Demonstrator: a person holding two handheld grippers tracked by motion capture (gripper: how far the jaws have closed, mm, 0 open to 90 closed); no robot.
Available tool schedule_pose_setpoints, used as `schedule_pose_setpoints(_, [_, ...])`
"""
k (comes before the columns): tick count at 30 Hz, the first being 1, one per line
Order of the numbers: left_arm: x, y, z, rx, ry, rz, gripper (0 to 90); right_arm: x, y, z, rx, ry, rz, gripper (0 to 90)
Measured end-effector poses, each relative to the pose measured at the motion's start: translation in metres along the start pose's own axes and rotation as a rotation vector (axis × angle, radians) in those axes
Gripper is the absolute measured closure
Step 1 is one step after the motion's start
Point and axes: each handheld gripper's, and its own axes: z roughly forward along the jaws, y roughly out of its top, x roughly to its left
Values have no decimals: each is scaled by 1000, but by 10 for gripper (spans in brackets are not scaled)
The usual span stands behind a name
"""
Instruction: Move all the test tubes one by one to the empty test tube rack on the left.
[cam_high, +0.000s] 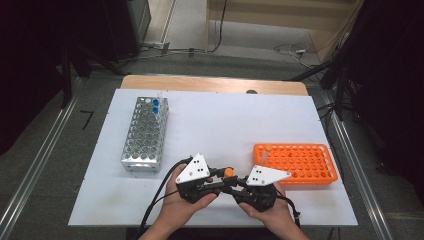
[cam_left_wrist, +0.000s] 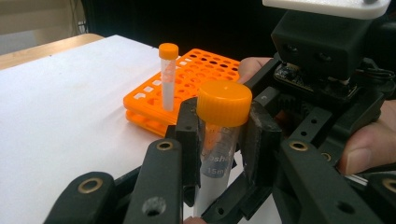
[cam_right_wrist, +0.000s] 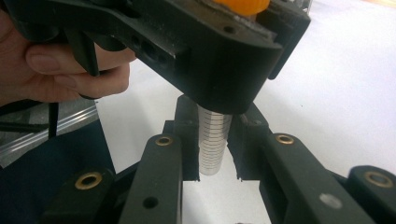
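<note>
A clear tube with an orange cap (cam_high: 228, 172) stands upright between my two grippers near the table's front edge. My left gripper (cam_high: 223, 180) is shut on it just under the cap (cam_left_wrist: 224, 102), with its pads (cam_left_wrist: 189, 140) pressed on both sides of the printed wall. My right gripper (cam_high: 234, 188) comes in from the other side and is shut on the tube's ringed lower part (cam_right_wrist: 214, 140), under the left gripper's black jaws. The tube's tip is hidden.
An orange rack (cam_high: 295, 164) lies to the right, with one orange-capped tube (cam_left_wrist: 167, 77) standing in its near corner. A metal rack (cam_high: 145, 134) at the left holds blue-capped tubes (cam_high: 155, 106) at its far end. Both sit on the white tabletop (cam_high: 225, 120).
</note>
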Motion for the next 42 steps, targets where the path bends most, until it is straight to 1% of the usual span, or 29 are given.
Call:
schedule_pose_setpoints(2, [1,0,-1,-9,0,-7,715,0,0,-1,-10,-5,-3,717])
schedule_pose_setpoints(3, [1,1,-2,-14,4,-11,719,0,0,-1,-16,-3,-4,689])
schedule_pose_setpoints(5, [3,2,-5,-22,16,-16,738,0,0,-3,-26,-8,-4,594])
schedule_pose_setpoints(8, [7,3,-9,-36,30,-27,744,-3,0,-8,-43,-18,-2,497])
schedule_pose_setpoints(10, [9,3,-11,-40,39,-32,744,-6,0,-11,-54,-16,10,488])
schedule_pose_setpoints(14, [13,3,-14,-44,57,-36,744,-10,0,-17,-72,-21,13,473])
schedule_pose_setpoints(19, [21,4,-23,-47,95,-31,744,-16,-3,-26,-81,-30,22,401])
schedule_pose_setpoints(22, [28,5,-30,-56,128,-34,744,-20,-5,-32,-80,-31,26,338])
schedule_pose_setpoints(26, [40,6,-41,-68,179,-38,744,-26,-8,-41,-78,-41,19,247])
schedule_pose_setpoints(30, [54,9,-55,-87,237,-43,744,-36,-11,-52,-80,-48,39,158])
schedule_pose_setpoints(33, [65,12,-66,-104,287,-45,744,-43,-11,-60,-94,-45,54,122])
schedule_pose_setpoints(34, [68,13,-70,-108,303,-47,744,-46,-12,-62,-97,-45,60,97])
schedule_pose_setpoints(39, [86,16,-85,-125,369,-50,744,-57,-15,-71,-104,-57,70,8])
schedule_pose_setpoints(42, [97,17,-92,-134,410,-58,744,-61,-16,-76,-106,-73,73,0])
